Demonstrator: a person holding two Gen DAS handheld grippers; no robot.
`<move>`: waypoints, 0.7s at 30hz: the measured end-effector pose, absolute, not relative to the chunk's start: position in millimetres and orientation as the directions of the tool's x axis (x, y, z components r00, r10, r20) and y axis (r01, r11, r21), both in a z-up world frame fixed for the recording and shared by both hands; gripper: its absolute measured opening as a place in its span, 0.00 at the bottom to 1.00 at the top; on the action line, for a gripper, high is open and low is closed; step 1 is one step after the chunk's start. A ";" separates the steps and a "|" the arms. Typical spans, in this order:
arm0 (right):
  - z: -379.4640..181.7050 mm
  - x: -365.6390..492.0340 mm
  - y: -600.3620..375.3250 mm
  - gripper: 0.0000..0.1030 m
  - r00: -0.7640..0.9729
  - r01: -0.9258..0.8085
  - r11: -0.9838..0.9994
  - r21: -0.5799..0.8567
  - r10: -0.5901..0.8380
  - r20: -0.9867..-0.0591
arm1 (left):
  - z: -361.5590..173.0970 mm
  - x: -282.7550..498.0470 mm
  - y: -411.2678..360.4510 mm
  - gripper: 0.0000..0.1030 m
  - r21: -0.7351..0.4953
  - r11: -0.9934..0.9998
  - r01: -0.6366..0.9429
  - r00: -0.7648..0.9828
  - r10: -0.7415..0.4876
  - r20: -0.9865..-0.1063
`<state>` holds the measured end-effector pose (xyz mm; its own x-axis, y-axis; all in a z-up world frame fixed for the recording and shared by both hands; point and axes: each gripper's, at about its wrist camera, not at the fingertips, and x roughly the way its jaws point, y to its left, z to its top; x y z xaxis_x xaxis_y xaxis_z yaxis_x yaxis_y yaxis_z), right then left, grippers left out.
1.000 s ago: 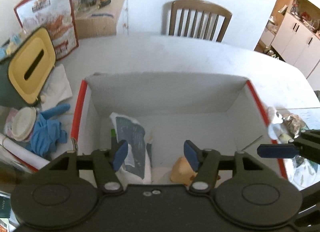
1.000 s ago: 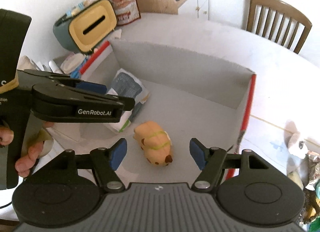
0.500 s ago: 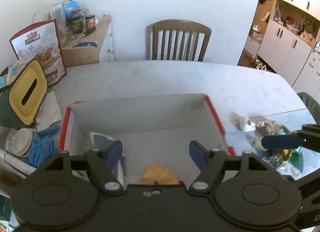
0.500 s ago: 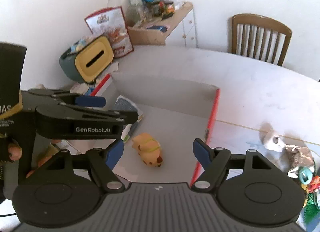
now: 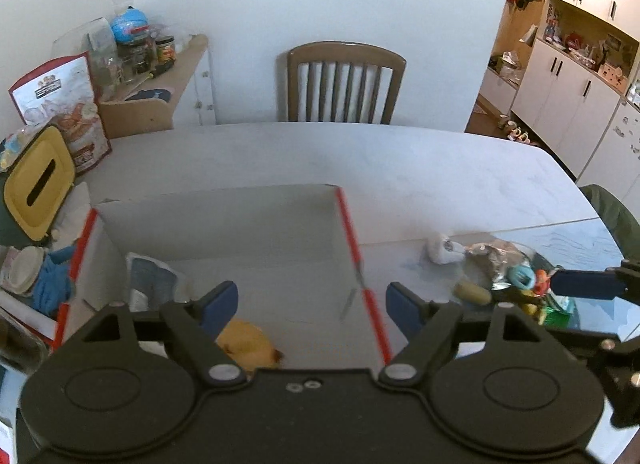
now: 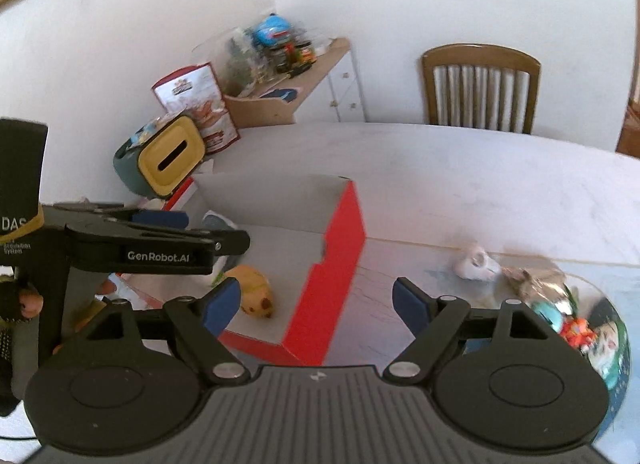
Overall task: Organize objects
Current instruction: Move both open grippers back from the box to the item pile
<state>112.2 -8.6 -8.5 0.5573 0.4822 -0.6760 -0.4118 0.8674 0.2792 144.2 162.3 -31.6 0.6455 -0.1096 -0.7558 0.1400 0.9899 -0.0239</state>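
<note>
At the left, the red-edged box (image 5: 344, 216) stands open on the table (image 5: 400, 160) as the collecting place, and a pouch (image 5: 148, 276) and a yellow toy animal (image 6: 254, 296) already lie on its floor. The left tongs (image 5: 308, 304) hang above it, and beside them the right tongs (image 6: 318, 302) sit over the box's right wall; both have just been opening and stand wide with nothing between their jaws. Probably they are heading for the heap of small toys (image 6: 560, 304) further right, not yet sorted.
</note>
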 end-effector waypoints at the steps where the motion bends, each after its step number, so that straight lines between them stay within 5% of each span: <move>1: -8.9 110.7 -15.4 0.81 0.562 -0.406 0.869 0.282 0.481 -0.673 | -31.6 143.0 157.1 0.79 -0.024 0.989 0.143 0.644 -0.111 -0.756; 11: -14.7 96.4 -103.8 0.89 0.639 -0.350 0.895 0.276 0.444 -0.629 | -35.9 132.3 102.2 0.99 -0.018 0.986 0.168 0.656 -0.125 -0.744; 21: -45.5 104.0 -187.5 0.90 0.678 -0.203 0.955 0.216 0.296 -0.672 | -67.8 135.8 55.3 1.00 -0.028 0.979 0.204 0.612 -0.149 -0.776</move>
